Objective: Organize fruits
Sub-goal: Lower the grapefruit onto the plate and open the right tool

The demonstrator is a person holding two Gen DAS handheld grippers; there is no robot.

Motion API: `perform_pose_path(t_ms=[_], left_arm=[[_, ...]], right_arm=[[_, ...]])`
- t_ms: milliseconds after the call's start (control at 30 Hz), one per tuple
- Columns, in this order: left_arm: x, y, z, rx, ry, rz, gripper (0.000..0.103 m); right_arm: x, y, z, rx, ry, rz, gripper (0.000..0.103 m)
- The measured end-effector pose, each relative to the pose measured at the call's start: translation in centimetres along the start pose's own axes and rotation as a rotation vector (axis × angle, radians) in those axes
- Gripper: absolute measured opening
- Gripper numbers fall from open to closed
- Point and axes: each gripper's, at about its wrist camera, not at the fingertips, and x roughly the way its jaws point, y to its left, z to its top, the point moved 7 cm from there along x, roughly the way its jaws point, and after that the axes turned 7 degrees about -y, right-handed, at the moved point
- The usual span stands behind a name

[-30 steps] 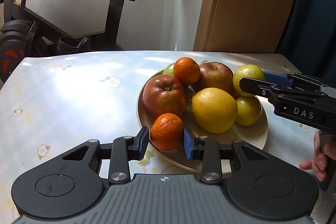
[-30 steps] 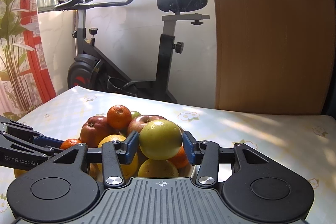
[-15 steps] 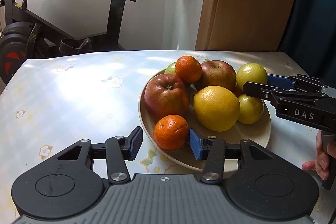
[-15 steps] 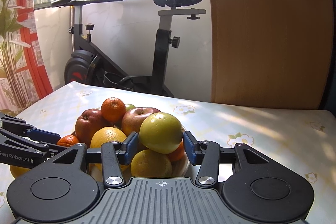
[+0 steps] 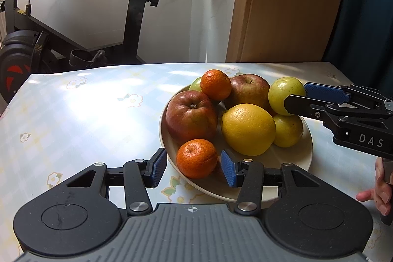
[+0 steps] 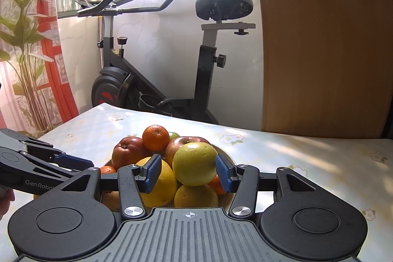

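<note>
A cream plate [image 5: 294, 163] holds a heap of fruit: two red apples [image 5: 191, 116], a big yellow citrus [image 5: 248, 129] and a tangerine on top [image 5: 216, 84]. A second tangerine [image 5: 196, 157] rests at the plate's near rim between the jaws of my left gripper [image 5: 192, 170], which is open with a gap on the left side. My right gripper [image 6: 188, 172] has a yellow-green apple [image 6: 194, 163] between its jaws on top of the heap. Its jaws are opening, and a gap shows beside the left pad. From the left wrist view the right gripper [image 5: 296, 95] reaches in from the right.
The table [image 5: 86, 119] has a pale flowered cloth. An exercise bike [image 6: 152, 80] stands past its far edge beside a wooden panel [image 5: 289, 4]. A person's hand [image 5: 378, 193] holds the right gripper's handle. Plants and a red curtain [image 6: 51, 53] are at the left.
My left gripper opened and let go of the tangerine, which now lies on the plate's rim. The right gripper's jaws spread a little around the yellow-green apple.
</note>
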Motion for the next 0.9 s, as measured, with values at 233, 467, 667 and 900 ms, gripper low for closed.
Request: perform_pose_path(t_ms=[233, 467, 667, 900], left_arm=[[-0.1, 0.1, 0.1, 0.001, 0.0, 0.0, 0.051], [-0.2, -0.1, 0.2, 0.008, -0.008, 0.003, 0.051], [-0.7, -0.1, 0.4, 0.004, -0.022, 0.002, 0.051], [-1.4, 0.0, 0.9, -0.005, -0.037, 0.001, 0.051]], right_arm=[[-0.5, 0.8, 0.4, -0.013, -0.012, 0.027, 0.047], [-0.9, 1.8, 0.7, -0.03, -0.024, 0.058, 0.047], [-1.0, 1.8, 0.7, -0.028, -0.021, 0.051, 0.047], [-1.2, 1.5, 0.7, -0.041, -0.011, 0.028, 0.047]])
